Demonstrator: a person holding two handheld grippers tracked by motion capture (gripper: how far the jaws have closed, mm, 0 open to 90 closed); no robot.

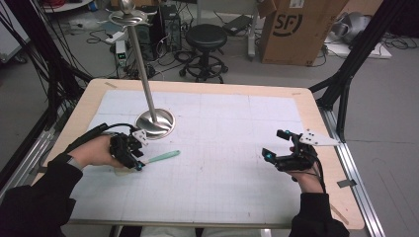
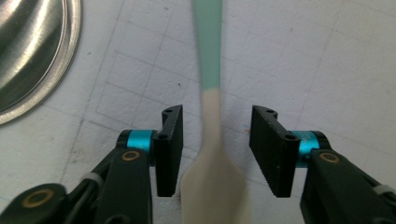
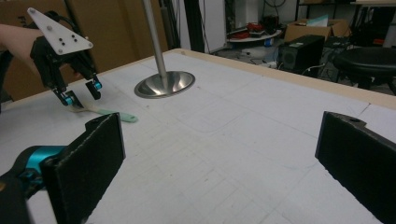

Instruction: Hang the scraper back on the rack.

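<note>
Spatula (image 2: pixel 209 154) flat on bench (image 1: pixel 237 163), between left gripper (image 2: pixel 215 149) fingers, not yet pinched. Steel stand base (image 1: pixel 155 123) just beyond. Right gripper (image 1: pixel 282 148) spread, empty.

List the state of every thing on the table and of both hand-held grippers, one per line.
Spatula: lying flat on the mat, green handle pointing away from the left hand-held gripper, not gripped.
Left hand-held gripper: jaws astride the spatula's cream neck, gaps on both sides.
Right hand-held gripper: jaws wide open, nothing between them.
Metal stand: upright on its round base.
</note>
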